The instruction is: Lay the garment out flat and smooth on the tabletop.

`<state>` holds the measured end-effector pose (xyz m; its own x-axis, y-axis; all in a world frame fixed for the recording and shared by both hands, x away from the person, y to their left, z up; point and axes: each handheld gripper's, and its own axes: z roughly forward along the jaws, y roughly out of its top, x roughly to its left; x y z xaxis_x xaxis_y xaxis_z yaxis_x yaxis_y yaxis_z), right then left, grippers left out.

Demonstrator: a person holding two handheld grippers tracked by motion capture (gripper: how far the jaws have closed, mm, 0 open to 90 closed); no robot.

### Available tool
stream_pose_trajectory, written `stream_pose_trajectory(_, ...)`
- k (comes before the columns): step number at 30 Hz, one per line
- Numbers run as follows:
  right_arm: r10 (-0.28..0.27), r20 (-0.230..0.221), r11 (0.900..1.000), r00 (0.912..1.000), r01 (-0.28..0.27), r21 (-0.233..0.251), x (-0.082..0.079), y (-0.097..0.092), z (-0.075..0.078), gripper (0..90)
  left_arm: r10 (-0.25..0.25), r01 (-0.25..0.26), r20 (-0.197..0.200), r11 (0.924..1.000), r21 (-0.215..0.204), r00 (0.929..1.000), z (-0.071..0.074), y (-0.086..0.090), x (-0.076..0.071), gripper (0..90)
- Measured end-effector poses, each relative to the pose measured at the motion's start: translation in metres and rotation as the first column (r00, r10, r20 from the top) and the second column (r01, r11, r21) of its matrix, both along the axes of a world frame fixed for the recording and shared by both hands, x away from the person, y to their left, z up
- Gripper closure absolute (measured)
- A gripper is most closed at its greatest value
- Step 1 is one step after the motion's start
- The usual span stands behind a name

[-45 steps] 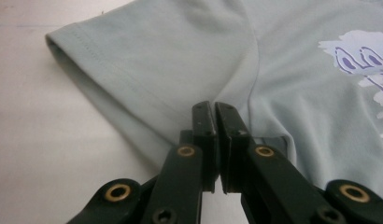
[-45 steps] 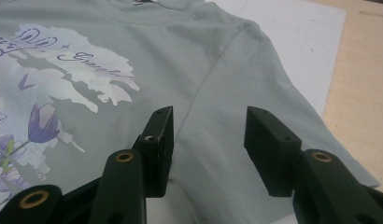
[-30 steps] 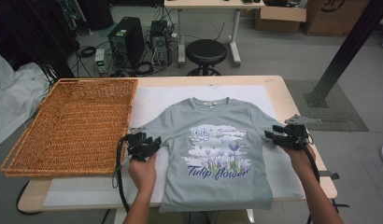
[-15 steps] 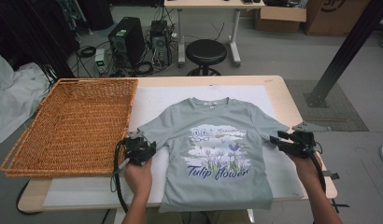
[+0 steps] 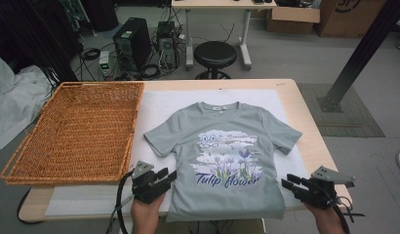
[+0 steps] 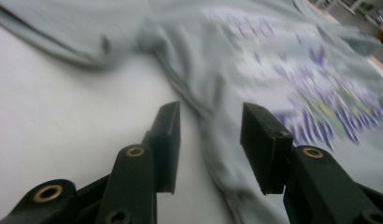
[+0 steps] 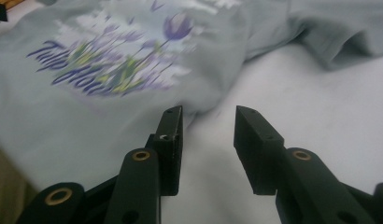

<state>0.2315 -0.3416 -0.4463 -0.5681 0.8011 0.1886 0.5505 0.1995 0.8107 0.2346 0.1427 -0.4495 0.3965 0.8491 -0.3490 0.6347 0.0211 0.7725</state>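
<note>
- We work on the grey T-shirt (image 5: 227,156), which lies flat and face up on the white mat (image 5: 154,105) in the middle of the bench (image 5: 305,97), collar toward the far edge and hem at the near edge.
- The step in hand, as we judge it, is to take the shirt at its two lower side edges, near the hem, ready for a fold.
- The left hand-held gripper (image 5: 165,176) sits near the near edge, just beside the shirt's left side seam; in the left gripper view its jaws stand spread, having just been opening, with the seam edge (image 6: 213,121) running between them but not pinched.
- The right hand-held gripper (image 5: 290,184) sits toward the near right corner, just off the shirt's right side edge; its jaws are apart though they have just been closing, and the right gripper view shows bare mat between them, with the cloth edge (image 7: 199,105) just ahead of the left jaw.
- To do this well, we bring both sets of jaws level with the mat, slide the lower jaw under the cloth edge, and close only once fabric lies between the pads.
- We take both sides at matching height so the fold stays square.
- The wicker basket (image 5: 76,131) stands at the left edge, well apart from both.
</note>
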Motion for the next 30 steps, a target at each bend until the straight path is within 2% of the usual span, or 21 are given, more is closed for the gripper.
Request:
stream_pose_trajectory(3, 0.011, -0.014, 0.9999, 0.9998, -0.011, -0.002, -0.011, 0.006, -0.005, 63.5, -0.012, 0.012, -0.041, 0.9999, -0.012, 0.9991, -0.008, -0.005, -0.012, 57.7)
stream_pose_trajectory(5, 0.016, -0.028, 0.9999, 0.9995, -0.016, -0.004, -0.016, 0.010, -0.010, 65.3, 0.006, -0.006, -0.030, 0.9999, -0.016, 0.9995, -0.010, -0.007, -0.017, 57.4)
stream_pose_trajectory(7, -0.006, -0.009, 0.9998, 0.9999, 0.006, -0.017, -0.020, 0.014, -0.013, 70.3, 0.032, -0.032, -0.035, 0.9994, -0.012, 0.9989, -0.010, -0.009, -0.018, 58.0)
stream_pose_trajectory(8, -0.013, -0.008, 0.9997, 0.9999, 0.013, -0.019, -0.020, 0.014, -0.013, 75.7, 0.026, -0.025, -0.037, 0.9996, 0.014, 0.9990, -0.009, -0.012, -0.019, 61.7)
stream_pose_trajectory(9, -0.014, -0.015, 0.9997, 0.9998, 0.014, -0.018, -0.020, 0.014, -0.013, 82.3, 0.036, -0.035, -0.028, 0.9988, 0.034, 0.9990, -0.009, -0.014, -0.020, 69.9)
stream_pose_trajectory(10, -0.010, -0.024, 0.9999, 0.9997, 0.009, -0.014, -0.020, 0.014, -0.012, 83.5, 0.036, -0.035, -0.027, 0.9981, 0.050, 0.9990, -0.010, -0.016, -0.021, 76.2)
stream_pose_trajectory(11, -0.010, -0.019, 0.9996, 0.9998, 0.010, -0.027, -0.022, 0.016, -0.012, 84.6, 0.038, -0.037, -0.024, 0.9981, 0.050, 0.9990, -0.010, -0.016, -0.022, 82.7)
stream_pose_trajectory(13, -0.005, -0.017, 0.9995, 0.9998, 0.004, -0.033, -0.023, 0.017, -0.011, 85.4, 0.035, -0.034, -0.023, 0.9986, 0.040, 0.9991, -0.011, -0.016, -0.024, 85.7)
stream_pose_trajectory(16, -0.013, -0.009, 0.9997, 0.9999, 0.013, -0.022, -0.029, 0.014, -0.011, 85.6, 0.028, -0.028, -0.029, 0.9995, 0.016, 0.9992, -0.012, -0.012, -0.027, 86.4)
stream_pose_trajectory(23, -0.007, -0.008, 0.9996, 0.9999, 0.007, -0.026, -0.040, 0.007, -0.010, 85.6, 0.000, 0.000, -0.007, 1.0000, 0.007, 1.0000, -0.010, -0.007, -0.040, 86.5)
stream_pose_trajectory(25, -0.004, -0.004, 0.9995, 1.0000, 0.004, -0.030, -0.043, 0.006, -0.010, 89.4, -0.006, 0.006, -0.002, 1.0000, 0.007, 1.0000, -0.009, -0.007, -0.042, 86.5)
stream_pose_trajectory(27, -0.003, -0.006, 0.9996, 1.0000, 0.003, -0.030, -0.045, 0.004, -0.011, 89.1, -0.010, 0.010, 0.001, 0.9999, 0.002, 0.9999, -0.010, -0.007, -0.043, 85.9)
stream_pose_trajectory(28, -0.005, -0.004, 0.9997, 1.0000, 0.005, -0.023, -0.045, 0.002, -0.012, 87.1, -0.007, 0.007, 0.004, 1.0000, -0.001, 1.0000, -0.010, -0.007, -0.042, 83.8)
stream_pose_trajectory(30, -0.018, 0.005, 0.9997, 0.9998, 0.018, 0.014, -0.044, -0.002, -0.012, 81.3, 0.009, -0.008, 0.016, 0.9998, -0.016, 0.9998, -0.008, -0.006, -0.039, 74.0)
